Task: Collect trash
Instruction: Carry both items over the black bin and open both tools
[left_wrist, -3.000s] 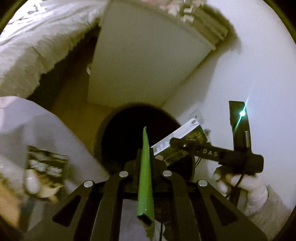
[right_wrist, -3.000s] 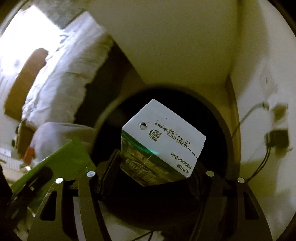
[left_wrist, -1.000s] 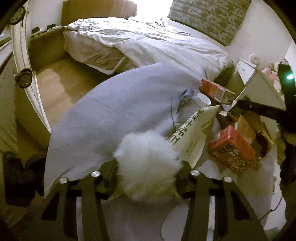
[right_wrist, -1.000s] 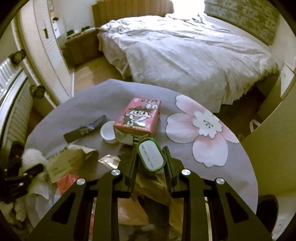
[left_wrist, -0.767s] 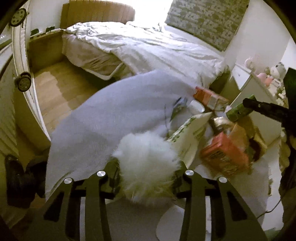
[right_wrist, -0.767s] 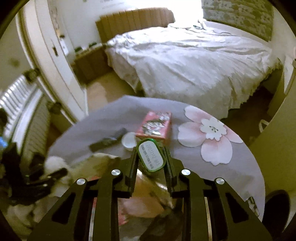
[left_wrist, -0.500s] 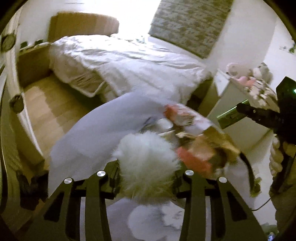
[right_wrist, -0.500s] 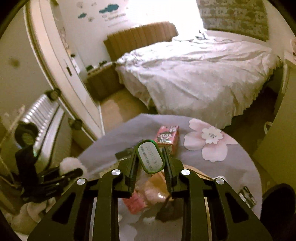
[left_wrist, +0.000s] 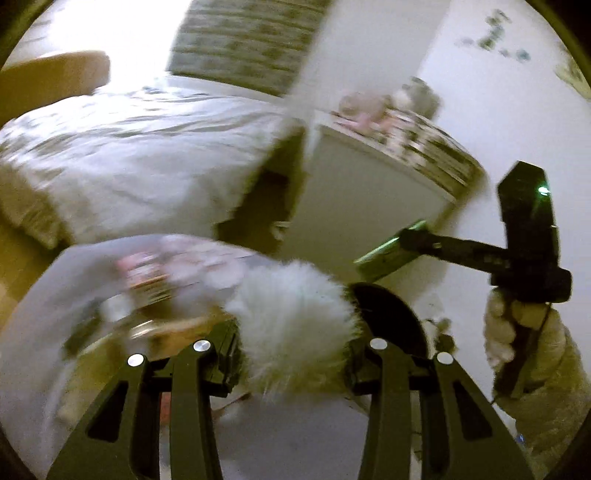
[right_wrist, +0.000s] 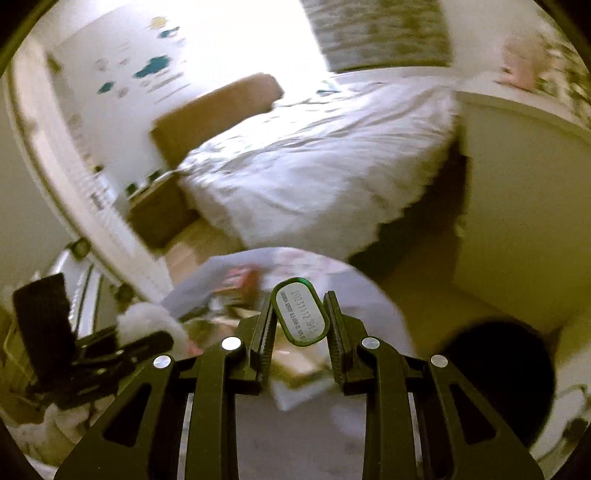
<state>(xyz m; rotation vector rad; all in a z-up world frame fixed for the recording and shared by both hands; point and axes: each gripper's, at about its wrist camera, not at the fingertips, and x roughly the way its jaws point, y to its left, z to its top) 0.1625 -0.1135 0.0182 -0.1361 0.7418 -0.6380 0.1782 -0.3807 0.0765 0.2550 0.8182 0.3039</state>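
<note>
At the bottom centre of the left wrist view, the left gripper is closed on a white fluffy ball, which fills the gap between the two fingers and bulges above them. Just right of the ball, a dark round trash bin shows its curved rim. Left of the ball, the round table with a pale grey cloth carries a blurred heap of trash; a pinkish carton can be made out, the rest is smeared. At the right of the frame, the right gripper reaches in from a gloved hand and clamps a green container, held above the bin. A bed with white bedding fills the upper left, and a white cabinet stands at the upper middle against the wall.

At the lower centre of the right wrist view, the right gripper is clamped on the green container, whose oval end with a printed date code faces the camera. Behind it lies the table, with the blurred pink carton near its far edge. The trash bin sits at the lower right, a dark opening beside the table. At the lower left, the left gripper holds the fluffy ball. The bed spans the upper middle.
</note>
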